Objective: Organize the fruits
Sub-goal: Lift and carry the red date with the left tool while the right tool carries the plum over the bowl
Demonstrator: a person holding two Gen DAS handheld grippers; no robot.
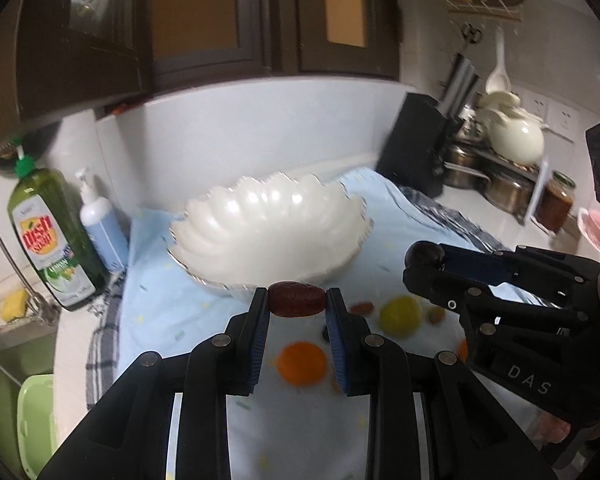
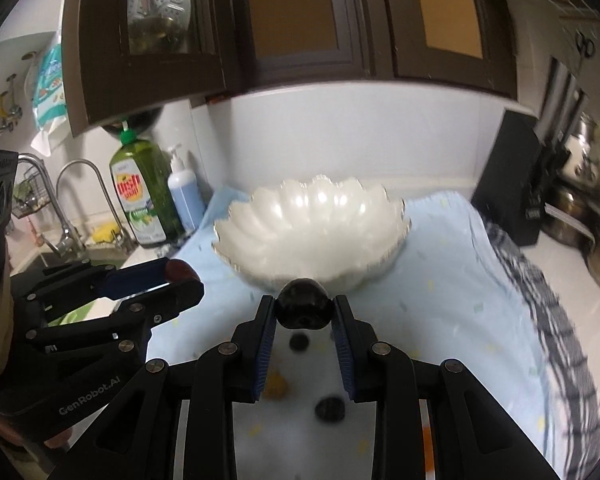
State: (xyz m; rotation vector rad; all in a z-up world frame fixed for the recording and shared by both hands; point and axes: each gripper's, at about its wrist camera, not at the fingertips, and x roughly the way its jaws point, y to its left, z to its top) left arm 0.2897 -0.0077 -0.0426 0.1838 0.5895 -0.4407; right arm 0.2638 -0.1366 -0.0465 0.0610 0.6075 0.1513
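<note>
A white scalloped bowl [image 1: 268, 224] stands on a light blue cloth [image 1: 172, 304]; it also shows in the right wrist view [image 2: 312, 228]. My left gripper [image 1: 297, 300] is shut on a red date [image 1: 296, 299], held above the cloth just in front of the bowl. My right gripper [image 2: 304, 310] is shut on a dark plum [image 2: 303, 308], also in front of the bowl. An orange fruit [image 1: 302, 364], a yellow fruit [image 1: 400, 314] and small reddish pieces [image 1: 362, 307] lie on the cloth below. Dark fruits [image 2: 330, 408] lie under the right gripper.
A green dish soap bottle [image 1: 52, 236] and a blue pump bottle [image 1: 100, 228] stand left of the bowl by the sink [image 2: 60, 256]. A black knife block [image 1: 416, 148], pots [image 1: 504, 188] and a jar [image 1: 554, 200] stand at the right. Dark cabinets [image 1: 220, 20] hang above.
</note>
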